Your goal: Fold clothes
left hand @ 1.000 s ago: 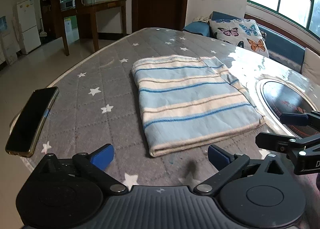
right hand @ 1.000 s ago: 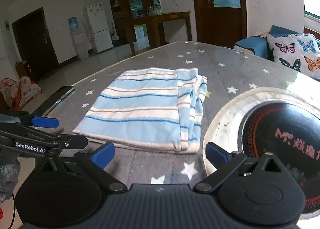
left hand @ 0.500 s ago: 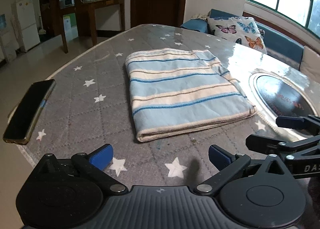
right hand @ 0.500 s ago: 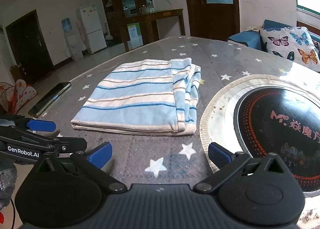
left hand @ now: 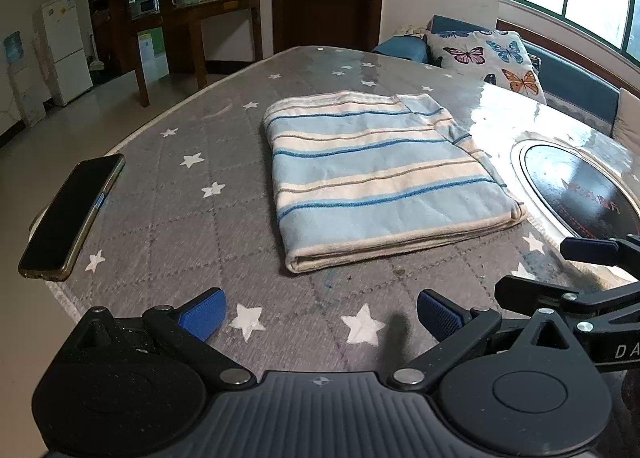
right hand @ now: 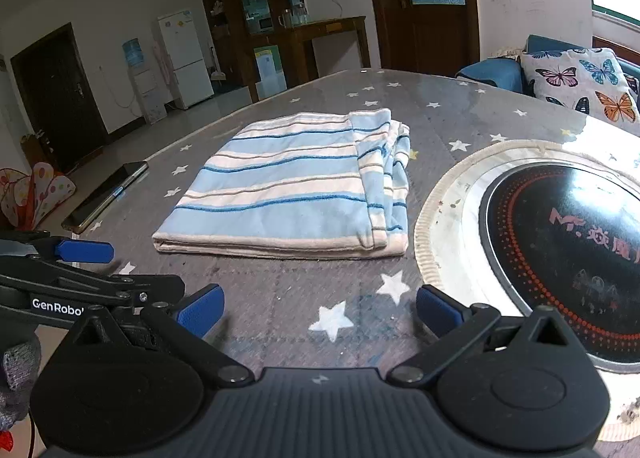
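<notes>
Both tools pulled back, left tool and right tool wide open, empty

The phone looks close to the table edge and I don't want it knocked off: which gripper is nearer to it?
Left. The left gripper is open beside the phone; the right gripper, also open, is farther over, by the cooktop.

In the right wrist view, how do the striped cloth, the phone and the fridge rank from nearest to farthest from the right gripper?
1. Striped cloth: just ahead of the open right gripper, folded on the table.
2. Phone: farther left, at the table's edge.
3. Fridge: far back left, against the wall.
</notes>
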Available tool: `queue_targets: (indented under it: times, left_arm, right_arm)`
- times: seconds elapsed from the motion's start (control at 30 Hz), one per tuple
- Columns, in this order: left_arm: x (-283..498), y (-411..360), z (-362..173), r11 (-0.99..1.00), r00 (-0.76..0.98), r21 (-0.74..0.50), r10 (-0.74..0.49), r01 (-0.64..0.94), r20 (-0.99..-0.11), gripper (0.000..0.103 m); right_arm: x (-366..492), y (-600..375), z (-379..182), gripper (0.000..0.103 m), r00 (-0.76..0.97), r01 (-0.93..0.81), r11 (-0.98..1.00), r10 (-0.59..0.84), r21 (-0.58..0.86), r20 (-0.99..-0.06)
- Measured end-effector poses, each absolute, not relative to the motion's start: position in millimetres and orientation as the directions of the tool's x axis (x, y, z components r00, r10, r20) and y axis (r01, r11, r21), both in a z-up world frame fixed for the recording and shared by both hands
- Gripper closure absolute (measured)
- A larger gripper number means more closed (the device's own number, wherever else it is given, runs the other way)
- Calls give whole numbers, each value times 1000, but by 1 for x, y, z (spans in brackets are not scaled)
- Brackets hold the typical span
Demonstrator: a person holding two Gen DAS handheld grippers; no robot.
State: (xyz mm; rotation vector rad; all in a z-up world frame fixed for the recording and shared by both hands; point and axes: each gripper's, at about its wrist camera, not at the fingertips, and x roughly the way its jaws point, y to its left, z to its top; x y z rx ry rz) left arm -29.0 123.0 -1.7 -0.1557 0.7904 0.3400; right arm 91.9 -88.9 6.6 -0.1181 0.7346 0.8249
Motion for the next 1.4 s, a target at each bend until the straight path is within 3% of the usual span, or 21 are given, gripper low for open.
queue_targets:
  times: [1.4]
  left_arm:
    - [-43,117,-2,931,643,-3,250,-365,-724,0]
  right_arm:
    - [75,-88,8,0,499,-686,716,590,127,-635]
